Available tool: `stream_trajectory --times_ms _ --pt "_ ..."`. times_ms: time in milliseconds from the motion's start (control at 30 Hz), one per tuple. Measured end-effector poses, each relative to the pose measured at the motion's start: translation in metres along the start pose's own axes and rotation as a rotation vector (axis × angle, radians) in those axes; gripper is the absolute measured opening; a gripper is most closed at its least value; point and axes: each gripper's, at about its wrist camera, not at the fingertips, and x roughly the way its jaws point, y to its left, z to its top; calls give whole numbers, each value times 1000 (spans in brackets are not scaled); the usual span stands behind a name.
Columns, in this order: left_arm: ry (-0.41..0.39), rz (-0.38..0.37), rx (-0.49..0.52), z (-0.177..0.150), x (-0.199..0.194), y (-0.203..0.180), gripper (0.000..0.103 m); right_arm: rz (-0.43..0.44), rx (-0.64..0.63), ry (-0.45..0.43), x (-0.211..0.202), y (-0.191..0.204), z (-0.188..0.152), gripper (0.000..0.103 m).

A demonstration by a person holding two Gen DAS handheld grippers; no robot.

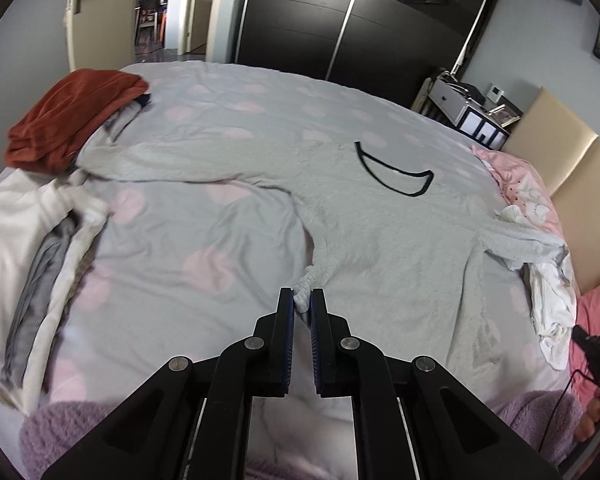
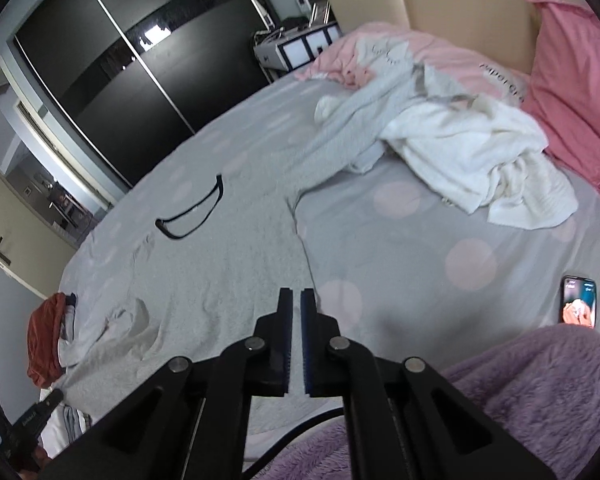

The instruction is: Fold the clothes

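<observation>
Only the left view shows the left hand-held gripper (image 1: pixel 302 300) pinching the grey sweater's (image 1: pixel 388 224) hem; the right hand-held gripper (image 2: pixel 296 300), tilted down over the bed (image 2: pixel 400 264), is closed on nothing.

Left wrist view: sits just behind left gripper (image 1: pixel 302 300), looks steeply down across bed (image 1: pixel 188 216), wardrobe (image 1: pixel 340 16) at far side, close over grey sweater (image 1: pixel 388 240).

Right wrist view: rides behind right gripper (image 2: pixel 296 300), tilted, angled down same bed, pink pillow (image 2: pixel 572 80) at right.

Both share grey sweater, black neckline trim (image 1: pixel 392 174), rust-red garment (image 1: pixel 72 120), wardrobe.
</observation>
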Motion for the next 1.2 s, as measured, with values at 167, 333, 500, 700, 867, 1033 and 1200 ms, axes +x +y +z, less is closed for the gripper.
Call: stream_trajectory --times_ms 167,333,500,700,867,1033,1200 --pt "39 49 19 -14 -3 8 8 6 29 -20 -23 -17 3 3" --pt "58 82 36 -22 3 11 8 0 35 46 -7 -35 7 4" --pt "65 95 43 -23 12 13 8 59 -94 240 47 -22 6 7" --pt "58 86 36 -22 20 17 8 -49 -445 469 113 15 -10 22" --pt "66 58 5 -20 25 25 8 -217 -677 673 167 24 -29 29" --pt "79 47 -3 -18 33 28 8 -203 -679 804 201 20 -41 34" --pt "97 31 -9 -17 38 30 8 -150 -603 856 214 13 -53 32"
